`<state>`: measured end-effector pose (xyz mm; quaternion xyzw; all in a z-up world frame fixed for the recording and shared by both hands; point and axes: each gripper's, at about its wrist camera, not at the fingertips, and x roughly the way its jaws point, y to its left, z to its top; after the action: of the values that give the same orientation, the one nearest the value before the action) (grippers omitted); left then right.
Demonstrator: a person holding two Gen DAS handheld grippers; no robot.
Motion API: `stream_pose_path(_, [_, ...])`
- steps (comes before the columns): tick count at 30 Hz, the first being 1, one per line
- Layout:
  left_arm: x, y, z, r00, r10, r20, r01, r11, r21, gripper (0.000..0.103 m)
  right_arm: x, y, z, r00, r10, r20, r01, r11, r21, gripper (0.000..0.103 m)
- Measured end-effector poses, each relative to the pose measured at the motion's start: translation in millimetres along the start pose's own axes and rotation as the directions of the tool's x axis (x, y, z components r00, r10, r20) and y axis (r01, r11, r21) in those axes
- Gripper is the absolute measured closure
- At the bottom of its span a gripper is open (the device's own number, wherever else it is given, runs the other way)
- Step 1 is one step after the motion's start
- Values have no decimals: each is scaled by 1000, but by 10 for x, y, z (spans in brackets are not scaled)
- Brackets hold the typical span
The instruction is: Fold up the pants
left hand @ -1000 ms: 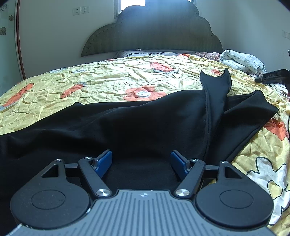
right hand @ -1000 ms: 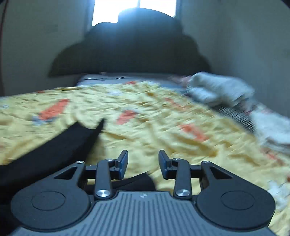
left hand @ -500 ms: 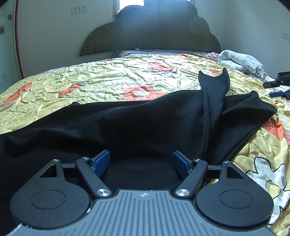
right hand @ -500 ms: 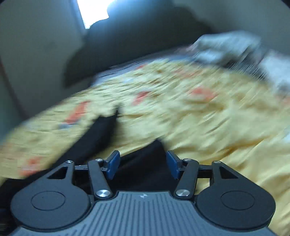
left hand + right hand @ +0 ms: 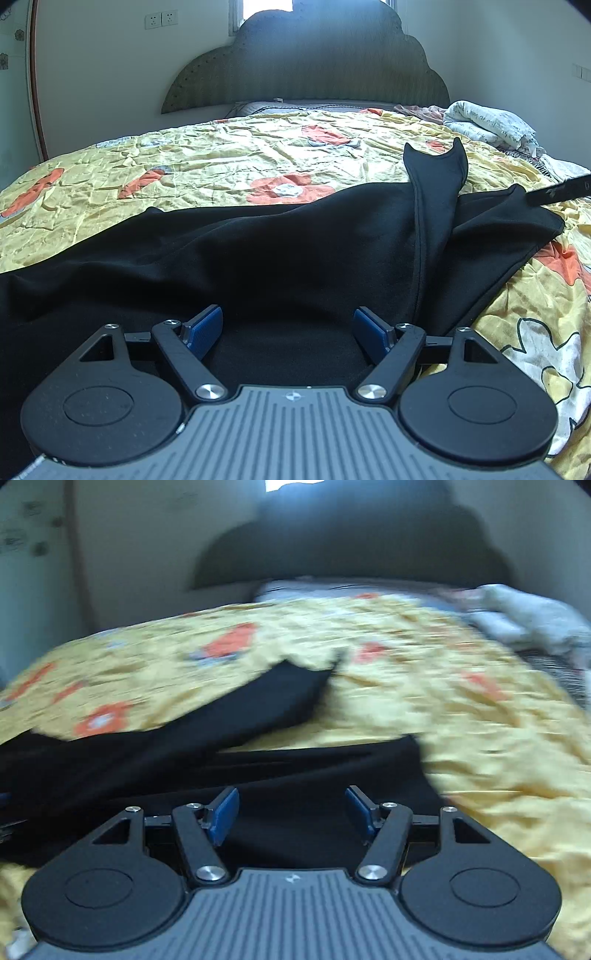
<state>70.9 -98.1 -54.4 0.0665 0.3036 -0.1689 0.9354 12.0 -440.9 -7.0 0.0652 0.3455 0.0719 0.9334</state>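
- Left hand-held gripper (image 5: 288, 328): jaws spread wide, blue pads (image 5: 205, 326) clear of any cloth; released, grasping nothing. It has just been opening a little further. It hangs low over the near part of the pants, tilted downward.
- Right hand-held gripper (image 5: 291, 814): jaws apart, blue pads (image 5: 223, 812) not pressing on fabric; released. Jaws have just been opening, with only the black cloth lying beneath the gap, none pinched. View is motion-blurred.
- Pants (image 5: 280, 258): black, spread crosswise on the bed directly under and ahead of both grippers. In the left wrist view a narrow strip of the garment (image 5: 436, 192) runs away toward the headboard, ending in two small points; a broader flap lies to its right.
- Right gripper's dark tip (image 5: 561, 190) shows at the right edge of the left wrist view, just above that flap.
- Bedspread (image 5: 221, 162): yellow, crumpled, orange flowers, beneath the pants.
- Headboard (image 5: 306, 70): dark, scalloped, at the far end.
- Bundled pale bedding (image 5: 487, 122): far right corner of the bed, well apart from the pants.
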Motion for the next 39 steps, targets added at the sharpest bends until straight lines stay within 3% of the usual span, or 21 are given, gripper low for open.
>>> stream_pose_path(1, [0, 0, 0, 1000, 0, 0, 0, 1000, 1, 23, 80, 87, -1, 994, 102, -31, -103, 995, -4, 40])
stream_pose_path(3, [0, 2, 0, 1000, 0, 0, 0, 1000, 1, 23, 177, 238, -61, 952, 290, -97, -292, 956, -8, 40])
stream_pose_path(4, [0, 4, 0, 1000, 0, 0, 0, 1000, 1, 22, 211, 333, -101, 949, 291, -121, -297, 954, -35, 40])
stream_pose_path(6, [0, 6, -2, 1000, -1, 0, 1, 1000, 0, 22, 333, 440, -183, 959, 201, -198, -223, 970, -97, 40])
stream_pose_path(11, [10, -3, -4, 1000, -7, 0, 7, 1000, -3, 21, 189, 570, -124, 904, 236, -357, -330, 915, -231, 36])
stream_pose_path(12, [12, -10, -5, 1000, -8, 0, 8, 1000, -2, 21, 159, 583, -77, 908, 241, -343, -333, 911, -242, 36])
stream_pose_path(16, [16, -16, -4, 1000, -10, -1, 10, 1000, 0, 20, 167, 466, 334, 975, 212, -68, -218, 970, -111, 32])
stream_pose_path(17, [18, -19, -4, 1000, -10, -1, 10, 1000, -1, 20, 245, 431, 445, 987, 162, -10, -163, 984, -66, 27])
stream_pose_path(19, [17, -14, -5, 1000, -10, -1, 10, 1000, -1, 20, 528, 384, 701, 998, 13, 56, -13, 1000, 17, 26])
stream_pose_path(20, [18, -23, -5, 1000, -11, -1, 11, 1000, -1, 20, 685, 359, 809, 997, -51, 65, 47, 997, 63, 26])
stream_pose_path(23, [18, -14, -4, 1000, -11, -1, 11, 1000, -2, 19, 1202, 282, 1096, 990, -133, 57, 120, 976, 183, 26])
stream_pose_path(28, [26, -7, -4, 1000, -15, 0, 15, 1000, -6, 19, 1929, 56, 1329, 965, -244, -93, 261, 914, 309, 26])
stream_pose_path(30, [27, -4, -3, 1000, -18, 0, 18, 1000, -8, 18, 2031, -34, 1287, 953, -284, -103, 302, 897, 322, 27])
stream_pose_path(31, [30, -3, -3, 1000, -20, 0, 20, 1000, -9, 18, 2029, -57, 1265, 947, -307, -92, 320, 893, 316, 30])
stream_pose_path(33, [33, 0, -2, 1000, -23, -1, 23, 1000, -9, 17, 2035, -103, 1261, 940, -330, -80, 339, 887, 313, 65])
stream_pose_path(36, [36, 0, 0, 1000, -24, -2, 24, 1000, -8, 17, 1915, -248, 1244, 953, -299, -51, 294, 870, 396, 94])
stream_pose_path(39, [26, -3, -1, 1000, -22, 2, 22, 1000, -7, 16, 1703, -355, 1175, 961, -278, -1, 248, 855, 456, 98])
